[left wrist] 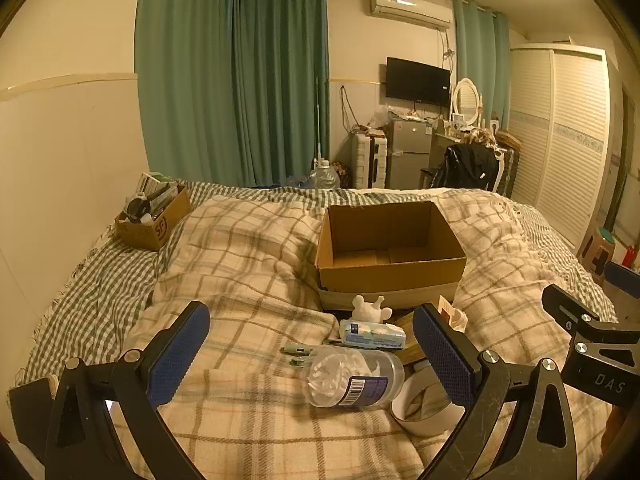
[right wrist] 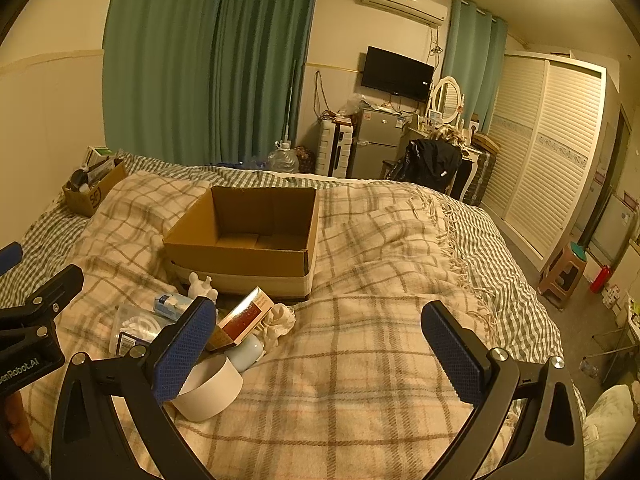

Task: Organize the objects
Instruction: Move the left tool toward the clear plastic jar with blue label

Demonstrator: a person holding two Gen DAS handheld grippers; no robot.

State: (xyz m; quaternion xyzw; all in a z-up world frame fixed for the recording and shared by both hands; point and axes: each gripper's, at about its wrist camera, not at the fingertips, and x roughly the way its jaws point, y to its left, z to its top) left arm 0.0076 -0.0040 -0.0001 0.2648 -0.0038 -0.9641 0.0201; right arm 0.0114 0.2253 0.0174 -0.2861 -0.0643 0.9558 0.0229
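Objects for sorting lie in a small heap on the plaid blanket (left wrist: 248,420), just ahead of my left gripper (left wrist: 312,344) and off to the left of my right gripper (right wrist: 320,344); both sets of jaws stand spread wide with nothing between the pads. Between my left fingers I see a clear plastic jar (left wrist: 352,376) lying on its side, a barcode label facing me; just beyond it lie a blue-and-white packet (left wrist: 372,334) and a small white figurine (left wrist: 370,308); a roll of white tape (left wrist: 424,408) lies against the jar, close by my left gripper's right finger. From the right wrist I see the same tape roll (right wrist: 212,390) partly behind my right gripper's left finger, with a red-and-white carton (right wrist: 244,320) tilted above it and a crumpled white cloth (right wrist: 280,320) beside that. Ahead of both tools the open cardboard box (left wrist: 390,240) sits on the blanket, its inside bare; the figurine is nearly touching its front wall. Far to my left a smaller box (left wrist: 154,220) holds assorted items.
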